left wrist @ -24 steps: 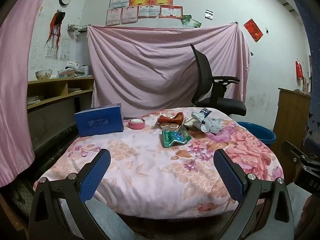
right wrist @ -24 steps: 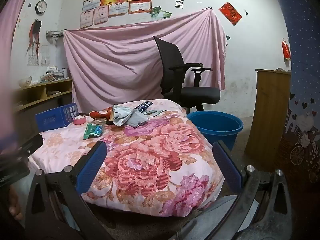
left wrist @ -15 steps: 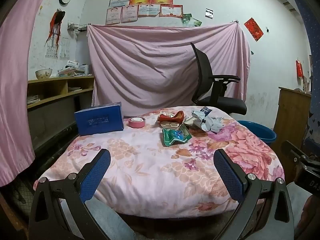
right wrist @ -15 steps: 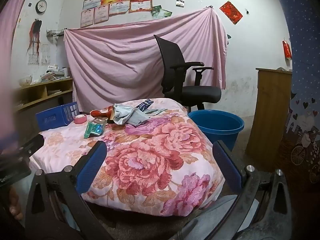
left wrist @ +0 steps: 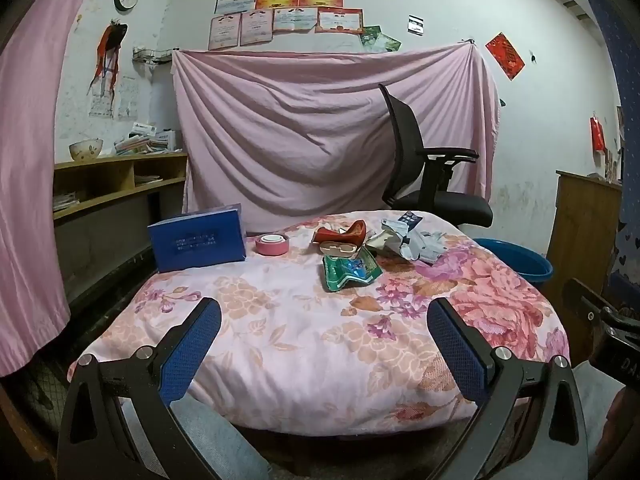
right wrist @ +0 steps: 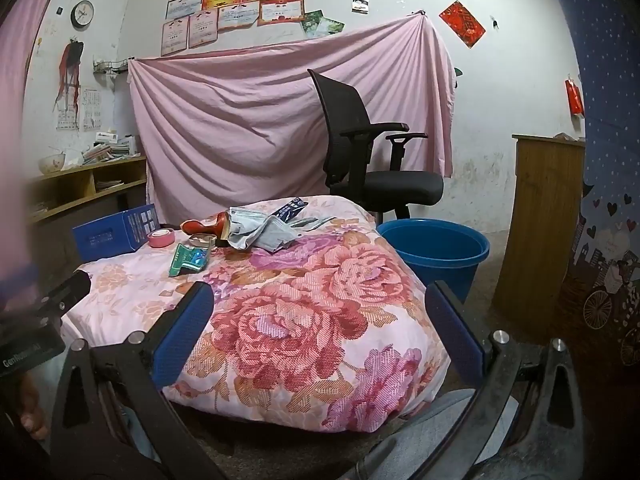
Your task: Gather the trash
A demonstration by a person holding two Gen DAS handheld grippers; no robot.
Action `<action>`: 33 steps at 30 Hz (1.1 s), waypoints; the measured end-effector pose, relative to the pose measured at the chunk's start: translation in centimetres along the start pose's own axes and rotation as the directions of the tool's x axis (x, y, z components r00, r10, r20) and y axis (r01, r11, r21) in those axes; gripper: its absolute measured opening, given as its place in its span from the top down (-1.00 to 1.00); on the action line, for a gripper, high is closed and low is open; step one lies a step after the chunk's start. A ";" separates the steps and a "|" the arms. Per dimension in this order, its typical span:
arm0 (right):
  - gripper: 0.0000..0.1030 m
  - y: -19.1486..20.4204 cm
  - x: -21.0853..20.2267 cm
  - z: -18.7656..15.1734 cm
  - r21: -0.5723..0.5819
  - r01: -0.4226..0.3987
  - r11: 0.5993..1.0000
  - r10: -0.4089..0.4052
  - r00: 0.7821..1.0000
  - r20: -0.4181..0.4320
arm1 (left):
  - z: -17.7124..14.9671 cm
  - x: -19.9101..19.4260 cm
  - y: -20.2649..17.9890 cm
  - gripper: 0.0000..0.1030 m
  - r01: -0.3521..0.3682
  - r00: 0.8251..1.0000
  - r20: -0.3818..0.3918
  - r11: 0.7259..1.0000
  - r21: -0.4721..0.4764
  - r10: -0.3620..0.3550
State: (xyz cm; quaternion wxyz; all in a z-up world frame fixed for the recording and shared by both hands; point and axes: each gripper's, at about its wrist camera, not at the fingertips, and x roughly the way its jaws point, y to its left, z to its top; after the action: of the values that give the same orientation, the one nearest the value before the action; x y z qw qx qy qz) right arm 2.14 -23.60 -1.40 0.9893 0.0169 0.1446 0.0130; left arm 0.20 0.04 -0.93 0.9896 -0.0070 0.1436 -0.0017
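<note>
Both claws are hanging released at the near edge of the desk, which is lying under a flowered quilt [left wrist: 280, 344], and neither is touching anything. The left claw [left wrist: 324, 344] is spreading its blue pads wide with nothing between them; the right claw [right wrist: 320, 332] is gaping the same way over the big red roses of the quilt.

In the left wrist view the trash is sitting in a loose cluster at about 1 o'clock, well apart from the claw. A crumpled green wrapper [left wrist: 350, 270] is lying nearest. Just behind it a red wrapper [left wrist: 344, 234] is curling upward, and at its 3 o'clock side a heap of grey and white crumpled packets [left wrist: 412, 240] is spreading toward the far edge.

A pink tape roll [left wrist: 272, 244] is resting at 11 o'clock from the green wrapper, and a blue box [left wrist: 196, 242] is standing further left.

In the right wrist view a blue bucket [right wrist: 436, 252] is standing on the floor at 1 o'clock, just beside the desk, with a black office chair [right wrist: 368, 164] behind it.
</note>
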 end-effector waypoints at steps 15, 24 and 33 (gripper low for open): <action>-1.00 -0.1 0.0 -0.1 0.003 0.000 1.000 0.000 1.000 0.000 | 0.2 0.3 -0.1 -0.96 -0.003 1.000 -0.006 1.000 0.006 0.003; -1.00 -0.3 0.2 -0.1 0.006 -0.002 1.000 0.003 1.000 -0.003 | 0.2 0.3 -0.2 -0.96 -0.004 1.000 -0.007 1.000 0.005 0.004; -1.00 -0.2 0.1 -0.2 0.008 -0.003 1.000 0.003 1.000 -0.004 | 0.0 0.4 -0.2 -0.96 -0.003 1.000 -0.006 1.000 0.007 0.003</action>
State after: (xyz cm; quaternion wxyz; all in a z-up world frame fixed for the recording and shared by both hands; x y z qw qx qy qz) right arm 2.19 -23.75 -1.63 0.9889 0.0212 0.1466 0.0141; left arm 0.60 -0.21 -1.08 0.9892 -0.0033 0.1464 -0.0006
